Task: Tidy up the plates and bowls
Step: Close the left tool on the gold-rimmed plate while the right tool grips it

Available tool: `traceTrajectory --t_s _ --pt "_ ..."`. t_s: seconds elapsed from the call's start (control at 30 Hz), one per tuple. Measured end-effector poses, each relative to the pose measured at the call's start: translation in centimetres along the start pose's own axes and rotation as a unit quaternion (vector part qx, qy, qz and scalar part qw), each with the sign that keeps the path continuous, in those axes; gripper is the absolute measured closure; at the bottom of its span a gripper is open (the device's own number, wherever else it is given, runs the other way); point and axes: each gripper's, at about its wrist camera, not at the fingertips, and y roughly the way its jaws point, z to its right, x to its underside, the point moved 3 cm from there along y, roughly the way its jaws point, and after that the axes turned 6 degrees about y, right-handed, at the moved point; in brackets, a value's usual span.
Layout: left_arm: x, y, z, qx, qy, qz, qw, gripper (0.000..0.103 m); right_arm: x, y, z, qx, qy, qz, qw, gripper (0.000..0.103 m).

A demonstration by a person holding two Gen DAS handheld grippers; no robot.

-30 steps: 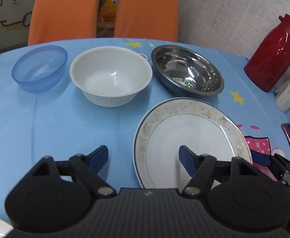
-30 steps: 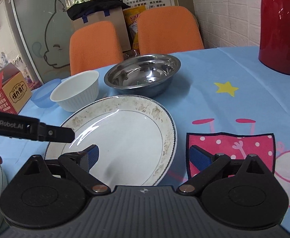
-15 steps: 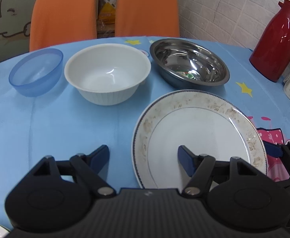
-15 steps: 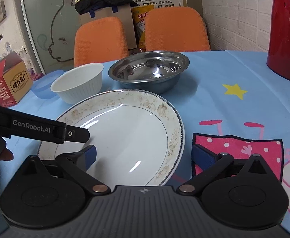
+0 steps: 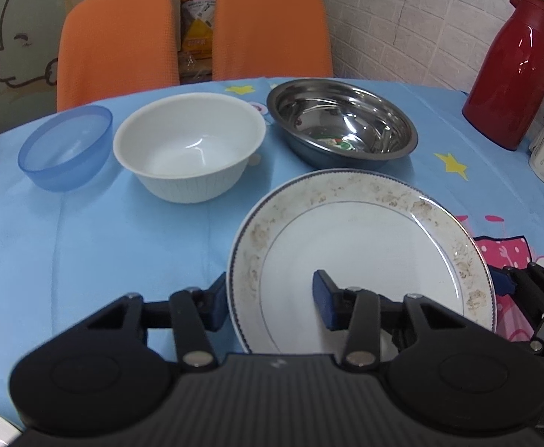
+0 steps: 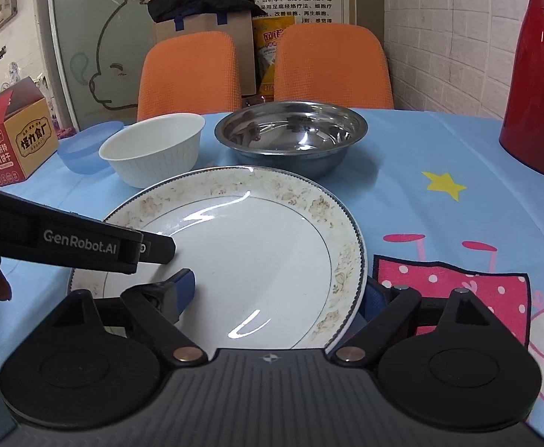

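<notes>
Both tongs-like grippers are straddling opposite rims of the large white plate (image 5: 361,246) with jaws spread wide. On the left gripper (image 5: 272,303), one blue pad is sitting over the plate's well while the other is waiting just outside the rim, with clear gaps on both sides, so nothing is being pinched. On the right gripper (image 6: 277,290), one pad is hovering over the plate's inner surface and the other is tucked just beyond its right edge; whether that outer pad is touching the rim cannot be told.

Lying flat on the blue tablecloth (image 5: 104,238), the plate is showing a brownish floral border, a thin blue edge line and a bare centre. Just behind it, a stainless steel bowl (image 5: 341,123) is holding what looks like a small coloured scrap or sticker at its bottom. Beside that, a ribbed white bowl (image 5: 190,145) is sitting empty, and a translucent blue bowl (image 5: 67,147), also empty, is standing further left. A red thermos jug (image 5: 514,70) is standing near the white brick wall, well apart from the dishes. Two orange chairs (image 5: 119,37) are facing the table's far side, and a printed snack carton (image 6: 15,138) is resting at the table's left edge.
</notes>
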Motion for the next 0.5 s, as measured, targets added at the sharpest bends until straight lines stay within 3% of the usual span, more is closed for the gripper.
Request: traceTrajectory --t_s 0.13,0.5 --pt "0.0 -0.5 0.1 0.012 -0.011 -0.01 0.9998 0.067 -0.3 -0.4 0.4 0.005 0.03 0.003 1.0 0.0" --pt "0.4 -5.0 0.7 0.006 -0.005 0.022 0.9997 0.069 -0.6 -4.0 -0.3 -0.005 0.047 0.039 0.998 0.0"
